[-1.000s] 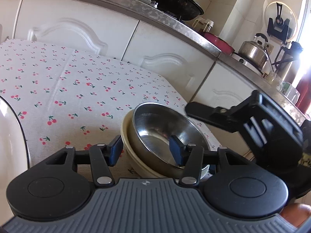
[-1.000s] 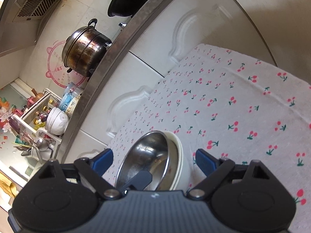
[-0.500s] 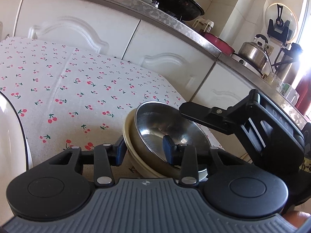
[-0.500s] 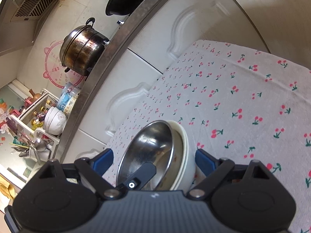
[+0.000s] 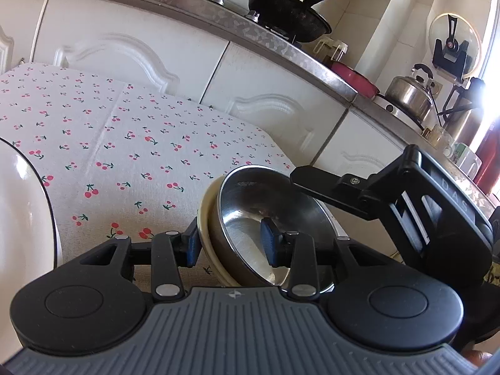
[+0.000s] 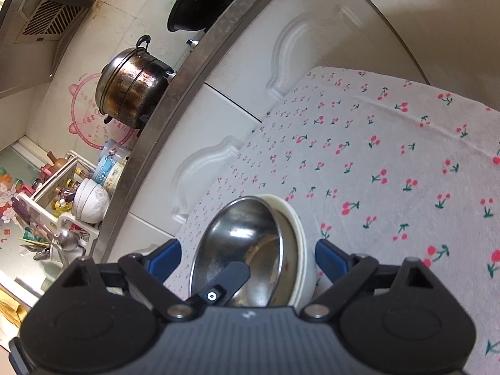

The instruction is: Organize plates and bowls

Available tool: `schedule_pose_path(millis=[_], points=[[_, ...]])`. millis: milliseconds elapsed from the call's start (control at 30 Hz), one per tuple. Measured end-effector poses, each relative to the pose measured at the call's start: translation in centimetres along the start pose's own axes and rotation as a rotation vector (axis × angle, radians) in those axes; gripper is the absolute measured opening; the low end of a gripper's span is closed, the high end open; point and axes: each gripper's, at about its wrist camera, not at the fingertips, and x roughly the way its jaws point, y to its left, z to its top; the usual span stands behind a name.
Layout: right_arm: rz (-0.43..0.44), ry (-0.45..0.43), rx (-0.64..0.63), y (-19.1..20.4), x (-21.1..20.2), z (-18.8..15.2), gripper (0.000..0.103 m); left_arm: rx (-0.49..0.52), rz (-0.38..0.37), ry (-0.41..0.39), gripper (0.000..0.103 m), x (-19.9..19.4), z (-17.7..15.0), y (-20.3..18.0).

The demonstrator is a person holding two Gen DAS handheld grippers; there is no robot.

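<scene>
- Kitchen cabinets and a steel counter edge run behind a table under a cherry-print cloth [image 5: 131,143] in the left wrist view; a black pan [image 5: 287,12] and a kettle [image 5: 409,93] sit on the counter.
- Near the table's corner, a steel bowl [image 5: 250,200] is nested in a cream bowl [image 5: 207,215], both tilted up off the cloth.
- Left gripper [image 5: 229,245] has just been closing and now pinches the near wall of the pair, one pad outside the cream bowl, the other inside the steel one; that grip probably lets both travel as one stack.
- A white plate [image 5: 25,218] shows at the left edge.
- Right gripper [image 5: 431,215] comes in from the right, one finger over the steel bowl's far rim.
- Cloth and cabinets fill the right wrist view too, with a stockpot [image 6: 134,87] on the counter.
- Here the right gripper [image 6: 247,261] stands wide apart, its pads flanking the stack without pressing on it, likely ready to steady it.
</scene>
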Motion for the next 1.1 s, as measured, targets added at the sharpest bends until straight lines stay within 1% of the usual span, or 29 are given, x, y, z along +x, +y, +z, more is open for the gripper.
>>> schedule_pose_path(millis=[300,400,567,600,667,767,967,1100], points=[[0.004,0.019,0.005,0.2,-0.3,-0.3,0.093,0.004,0.009,-0.005,0.040,-1.0,0.0,-0.2],[-0.010,0.028,0.011,0.0,-0.6,-0.4,0.087,0.018,0.014,-0.002,0.040,-0.9,-0.1,-0.3],[-0.054,0.036,0.045,-1.1,-1.4,-0.5,0.065,0.024,0.018,0.020,0.040,-0.6,-0.5,-0.6],[-0.061,0.035,0.051,-1.3,-1.5,-0.5,0.063,0.029,0.019,0.022,0.040,-0.6,-0.5,-0.6],[-0.081,0.039,0.040,-1.3,-1.7,-0.5,0.053,0.035,0.020,0.026,0.040,-0.6,-0.6,-0.6],[-0.104,0.046,0.009,-1.1,-1.9,-0.7,0.049,0.037,0.019,0.032,0.040,-0.8,-0.6,-0.4],[-0.110,0.053,0.012,-1.2,-2.4,-1.0,0.043,0.041,0.021,0.032,0.040,-1.3,-0.5,-0.4],[-0.107,0.061,0.023,-1.1,-2.8,-1.1,0.043,0.056,0.021,0.015,0.041,-2.2,-0.4,-0.6]])
